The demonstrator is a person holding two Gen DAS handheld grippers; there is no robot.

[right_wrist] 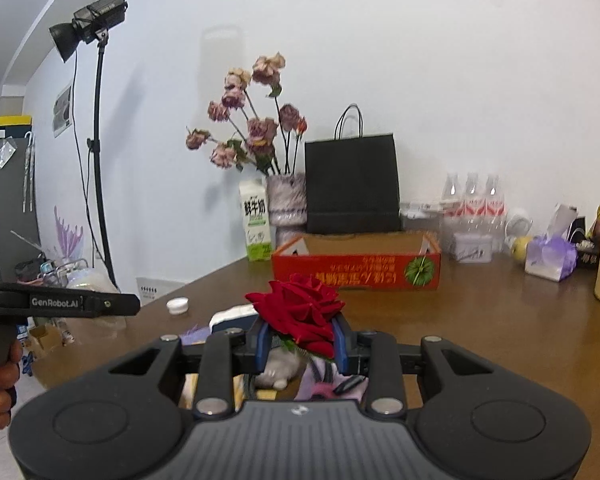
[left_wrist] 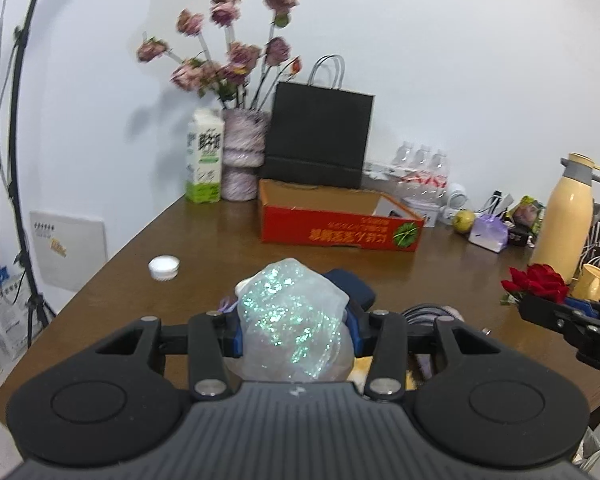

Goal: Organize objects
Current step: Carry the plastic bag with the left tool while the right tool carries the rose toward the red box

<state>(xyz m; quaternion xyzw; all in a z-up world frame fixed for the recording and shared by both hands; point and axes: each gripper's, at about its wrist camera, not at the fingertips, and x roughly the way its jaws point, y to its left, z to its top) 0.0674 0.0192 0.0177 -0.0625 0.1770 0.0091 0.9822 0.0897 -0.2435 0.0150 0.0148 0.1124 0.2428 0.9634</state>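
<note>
My left gripper [left_wrist: 296, 320] is shut on a clear glittery plastic bag [left_wrist: 292, 320], held above the brown table [left_wrist: 204, 232]; the bag hides both fingertips. In the right wrist view my right gripper [right_wrist: 300, 336] is shut on a red artificial rose [right_wrist: 300, 312], whose bloom stands above the blue pads [right_wrist: 342, 344]. The same rose [left_wrist: 538, 280] and right gripper show at the right edge of the left wrist view. An open red cardboard box [left_wrist: 340, 232] [right_wrist: 356, 268] lies ahead on the table, and it looks mostly empty.
Behind the box stand a black paper bag [left_wrist: 320, 136], a vase of dried pink roses [left_wrist: 242, 152] and a milk carton [left_wrist: 204, 156]. A white lid [left_wrist: 163, 267] lies at left. Water bottles [left_wrist: 422, 168], a yellow thermos [left_wrist: 568, 216], a mug [left_wrist: 592, 282] and small clutter fill the right side.
</note>
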